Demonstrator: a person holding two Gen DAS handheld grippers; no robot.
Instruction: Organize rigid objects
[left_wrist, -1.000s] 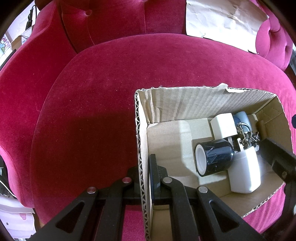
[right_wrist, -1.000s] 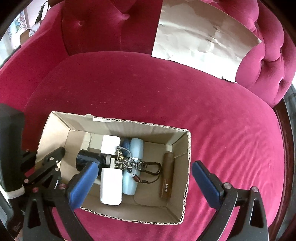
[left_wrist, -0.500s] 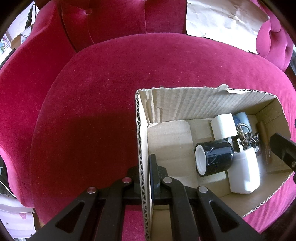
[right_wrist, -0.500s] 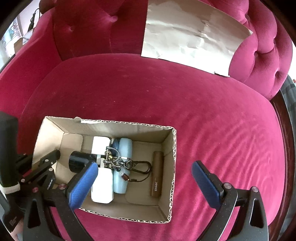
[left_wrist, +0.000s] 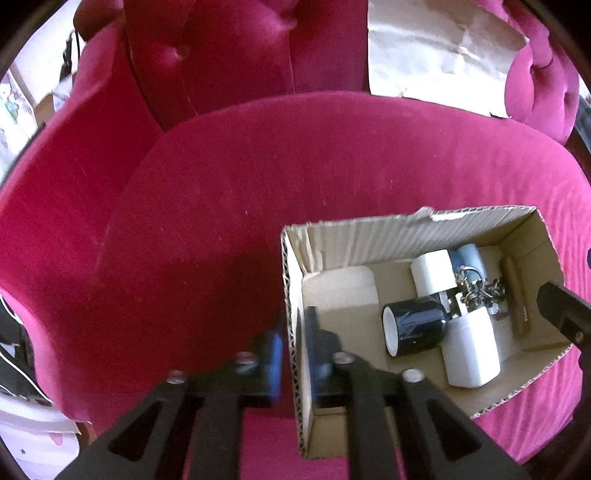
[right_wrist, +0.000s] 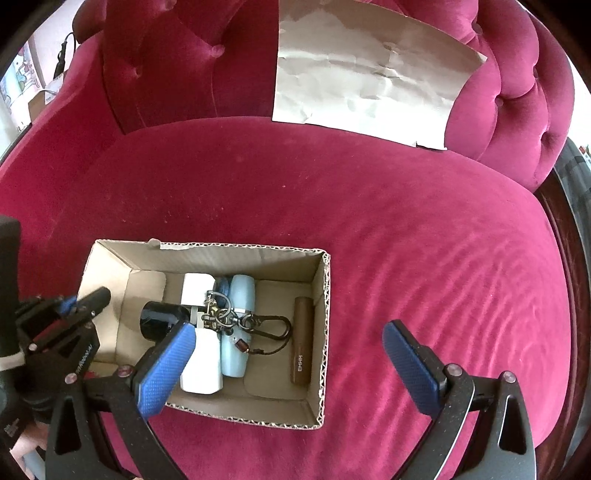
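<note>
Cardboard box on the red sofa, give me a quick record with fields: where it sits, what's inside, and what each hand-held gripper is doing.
surface: red sofa seat
box: cardboard box, open top
contents: black cylinder, two white blocks, pale blue case, key ring with carabiner, brown tube
left hand-held gripper: astride the box's left wall, jaws just opening, pads apart from it
right hand-held gripper: open, empty, above the box
backrest: creased paper sheet
</note>
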